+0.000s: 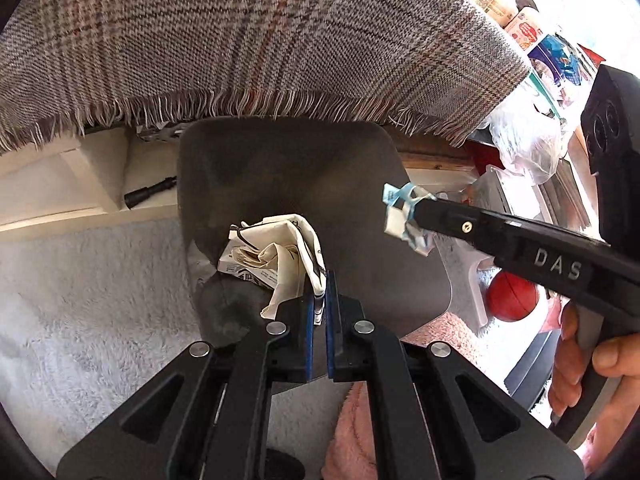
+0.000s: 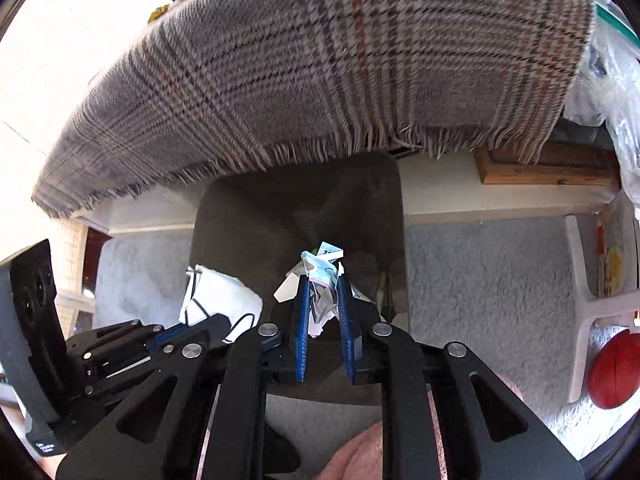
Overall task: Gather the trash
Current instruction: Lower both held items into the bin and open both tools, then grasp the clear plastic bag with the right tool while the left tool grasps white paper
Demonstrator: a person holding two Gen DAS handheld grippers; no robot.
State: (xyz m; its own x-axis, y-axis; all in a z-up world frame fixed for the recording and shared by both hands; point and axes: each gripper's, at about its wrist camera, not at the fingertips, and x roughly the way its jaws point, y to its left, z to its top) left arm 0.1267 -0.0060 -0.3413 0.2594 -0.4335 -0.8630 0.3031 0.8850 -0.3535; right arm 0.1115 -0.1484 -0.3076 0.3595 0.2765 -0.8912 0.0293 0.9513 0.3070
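Plaid blanket [image 1: 256, 40] overhangs bin [image 1: 304, 184]; red ball [image 1: 512, 296] nearby.

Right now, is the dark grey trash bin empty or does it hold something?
Not empty. The dark grey trash bin holds crumpled cream paper, which the left gripper pinches over its opening.

"DAS" in raised letters on right gripper [image 1: 404, 216] arm. Crumpled paper [image 1: 276, 256] in left gripper [image 1: 320, 312] carries print, too small to read. Shelf packages [image 1: 524, 32]: print illegible.
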